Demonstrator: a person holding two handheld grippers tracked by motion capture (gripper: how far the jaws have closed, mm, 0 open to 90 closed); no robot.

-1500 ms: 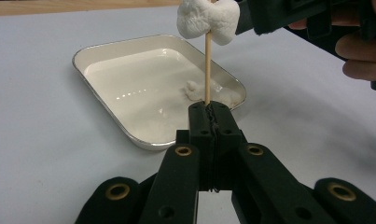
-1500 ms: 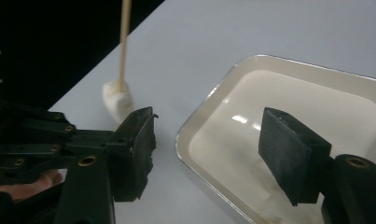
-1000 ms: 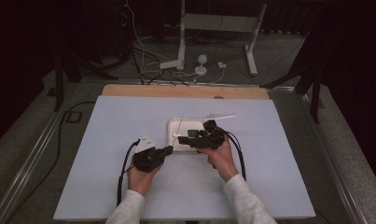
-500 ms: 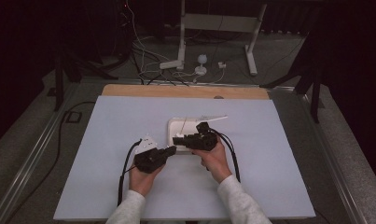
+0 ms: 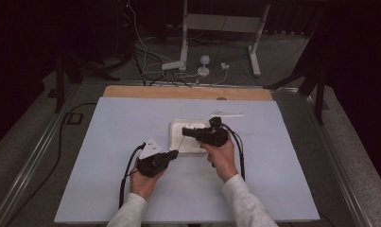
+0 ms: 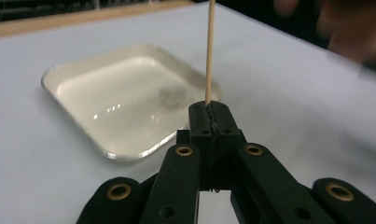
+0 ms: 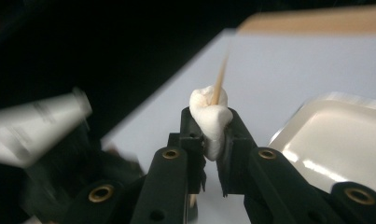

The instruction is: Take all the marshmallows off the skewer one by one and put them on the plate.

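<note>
My left gripper [image 6: 212, 109] is shut on the base of a thin wooden skewer [image 6: 209, 46] that stands upward beside the white square tray [image 6: 73, 70]. One small white marshmallow [image 6: 171, 95] lies in that tray. My right gripper [image 7: 213, 126] has just been closing and is now shut on another white marshmallow [image 7: 209, 116], which is squashed between its jaws. The skewer [image 7: 219, 79] rises right behind this marshmallow; whether it pierces it I cannot tell. In the high view, the left gripper [image 5: 167, 156] sits at the tray's [image 5: 176, 124] near left corner, and the right gripper [image 5: 186, 132] hovers over the tray.
The pale sheet [image 5: 108, 142] covers the table, with a wooden edge [image 5: 188, 92] at the back. A flat white strip [image 5: 228, 114] lies just behind the tray. Cables and metal stands [image 5: 186, 33] are on the floor beyond.
The right gripper has shifted a little left over the tray toward the skewer and closed on the marshmallow. The left hand has kept still.
</note>
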